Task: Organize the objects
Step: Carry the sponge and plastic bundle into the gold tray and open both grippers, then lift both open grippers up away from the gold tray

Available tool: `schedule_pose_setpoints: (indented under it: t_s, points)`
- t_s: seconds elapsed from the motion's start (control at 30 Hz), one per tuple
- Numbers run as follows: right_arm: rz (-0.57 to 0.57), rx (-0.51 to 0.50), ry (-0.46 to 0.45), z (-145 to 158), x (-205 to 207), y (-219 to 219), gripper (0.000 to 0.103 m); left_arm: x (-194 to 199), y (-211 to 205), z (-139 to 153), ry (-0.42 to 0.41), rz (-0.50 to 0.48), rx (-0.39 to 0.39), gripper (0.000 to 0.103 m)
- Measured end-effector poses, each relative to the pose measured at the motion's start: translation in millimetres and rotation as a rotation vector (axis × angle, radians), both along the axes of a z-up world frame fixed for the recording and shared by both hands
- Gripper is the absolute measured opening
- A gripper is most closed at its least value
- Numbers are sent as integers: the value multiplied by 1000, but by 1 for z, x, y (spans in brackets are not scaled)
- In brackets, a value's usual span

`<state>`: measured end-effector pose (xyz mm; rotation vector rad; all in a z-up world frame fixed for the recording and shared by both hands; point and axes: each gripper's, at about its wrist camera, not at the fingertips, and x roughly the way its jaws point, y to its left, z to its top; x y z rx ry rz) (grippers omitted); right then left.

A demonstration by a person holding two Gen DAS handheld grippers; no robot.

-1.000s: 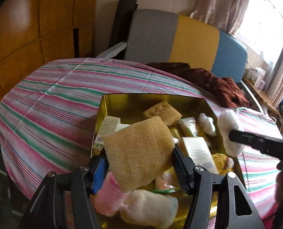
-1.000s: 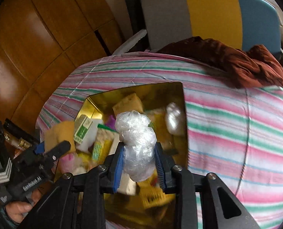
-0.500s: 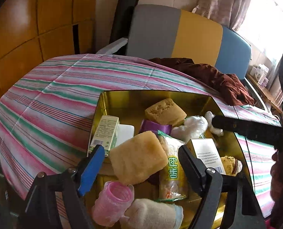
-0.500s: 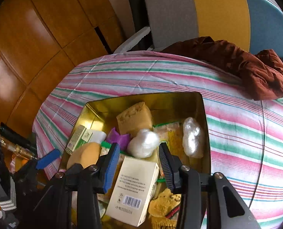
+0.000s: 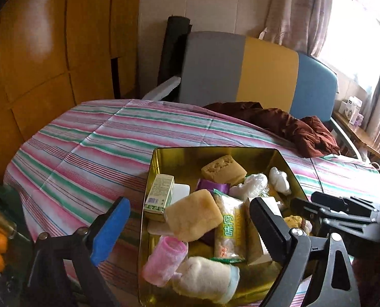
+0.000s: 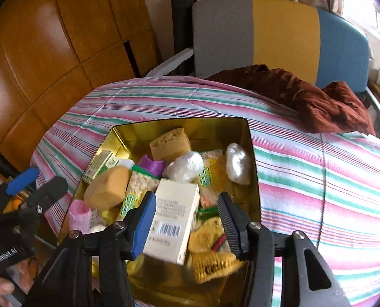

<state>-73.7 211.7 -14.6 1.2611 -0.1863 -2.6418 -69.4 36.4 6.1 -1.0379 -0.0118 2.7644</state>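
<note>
While both the left tongs (image 5: 187, 221) and right tongs (image 6: 187, 221) hang released above the tin (image 5: 215, 151), the sponge (image 5: 193, 216) looks soft, best pinched across its flat sides.

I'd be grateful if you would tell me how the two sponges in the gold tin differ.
The near sponge is smooth and pale yellow; the far sponge is browner, with pits in its top face. The near sponge lies tilted on top of the packets in the middle of the tin; the far sponge sits toward the back wall. Both are soft rectangular blocks, loose in the tin, held by neither gripper.
</note>
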Motion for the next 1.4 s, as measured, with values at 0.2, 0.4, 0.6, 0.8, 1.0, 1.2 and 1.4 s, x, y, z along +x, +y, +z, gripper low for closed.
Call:
schedule_pose_setpoints:
  t_s: [0.2, 0.4, 0.6, 0.8, 1.0, 1.2, 1.4]
  points:
    - [-53, 70, 50, -1, 40, 1, 55, 25, 3, 7, 32, -4, -8, 103]
    - [-102, 108, 75, -5, 69, 6, 55, 44, 5, 12, 57, 4, -7, 103]
    - [-118, 99, 96, -2, 78, 8, 55, 59, 15, 12, 66, 15, -52, 103]
    - [-110, 92, 116, 1, 82, 4, 55, 66, 7, 11, 56, 28, -6, 103]
    - [-97, 86, 117, 2, 84, -2, 55, 67, 0, 9, 53, 57, 4, 98]
    - [-88, 88, 114, 1, 83, -7, 55, 71, 0, 7, 61, 53, 7, 99]
    - [-86, 92, 106, 0, 82, -9, 55, 72, 0, 7, 64, 47, 14, 99]
